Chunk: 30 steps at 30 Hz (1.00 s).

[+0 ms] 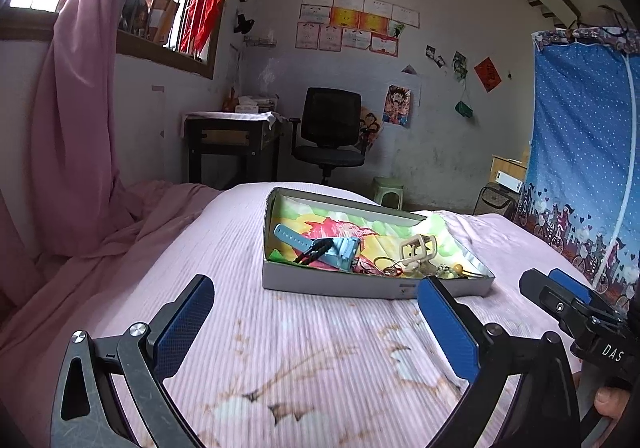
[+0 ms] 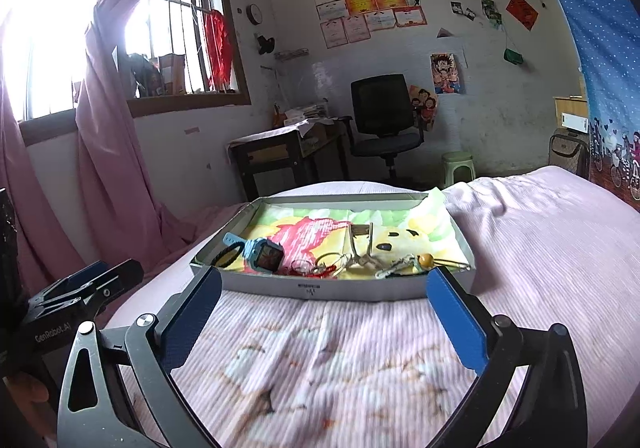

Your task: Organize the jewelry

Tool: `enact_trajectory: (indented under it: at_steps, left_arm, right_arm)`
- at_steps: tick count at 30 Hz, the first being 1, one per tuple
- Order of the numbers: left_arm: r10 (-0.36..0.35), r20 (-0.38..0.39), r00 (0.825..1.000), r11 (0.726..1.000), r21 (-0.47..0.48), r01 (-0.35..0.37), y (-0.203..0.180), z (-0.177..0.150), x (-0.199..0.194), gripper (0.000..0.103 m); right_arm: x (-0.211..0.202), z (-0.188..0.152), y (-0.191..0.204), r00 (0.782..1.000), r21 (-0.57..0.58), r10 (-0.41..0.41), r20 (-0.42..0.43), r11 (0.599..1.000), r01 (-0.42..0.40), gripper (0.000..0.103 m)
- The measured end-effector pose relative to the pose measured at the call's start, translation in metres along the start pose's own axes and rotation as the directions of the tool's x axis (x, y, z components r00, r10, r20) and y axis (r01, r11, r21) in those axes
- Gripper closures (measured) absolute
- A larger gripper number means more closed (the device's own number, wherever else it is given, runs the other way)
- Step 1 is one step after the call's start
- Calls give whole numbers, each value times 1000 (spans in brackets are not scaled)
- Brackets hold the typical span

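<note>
A shallow grey box [image 1: 332, 286] [image 2: 320, 288] lined with a colourful cloth lies on the pink bed. Inside are a blue watch [image 1: 320, 244] [image 2: 264, 254], a black bracelet [image 2: 226, 256], a cream hair clip [image 1: 416, 246] [image 2: 360, 244], rings with red cord [image 2: 320, 266] and a small bead charm [image 2: 425, 259]. My left gripper [image 1: 316, 288] is open and empty, just short of the box's near wall. My right gripper [image 2: 324, 280] is open and empty, its fingertips on either side of the box's near wall. Each gripper shows at the edge of the other's view.
The pink bedspread [image 2: 340, 360] spreads below both grippers. A pink curtain [image 1: 80, 128] hangs at the left. A desk [image 1: 232, 144], an office chair [image 1: 330, 136] and a green stool [image 1: 388, 192] stand beyond the bed. A blue cloth wardrobe [image 1: 580, 168] is at the right.
</note>
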State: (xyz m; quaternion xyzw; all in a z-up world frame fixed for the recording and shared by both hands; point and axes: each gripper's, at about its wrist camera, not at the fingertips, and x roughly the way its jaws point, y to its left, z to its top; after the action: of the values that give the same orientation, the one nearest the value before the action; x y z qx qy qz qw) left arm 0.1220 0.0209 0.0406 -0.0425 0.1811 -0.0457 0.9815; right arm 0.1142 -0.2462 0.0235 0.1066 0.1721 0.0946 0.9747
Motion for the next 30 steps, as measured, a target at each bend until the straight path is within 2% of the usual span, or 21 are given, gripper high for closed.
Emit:
enact_trajectory:
  at_steps: [7, 15, 30]
  left_arm:
    - [-7, 22, 1000, 1000, 5, 7, -6, -12, -25, 1]
    - [-17, 14, 1000, 1000, 8, 17, -8, -32, -43, 1]
    - [-6, 22, 1000, 1000, 18, 6, -13, -57, -67, 1]
  right_arm:
    - [-27, -13, -2, 1000, -8, -22, 7, 1000, 22, 1]
    - [-59, -28, -12, 998, -2, -69, 13, 998, 69, 1]
    - [-87, -47, -9, 991, -41, -124, 47, 991, 126, 1]
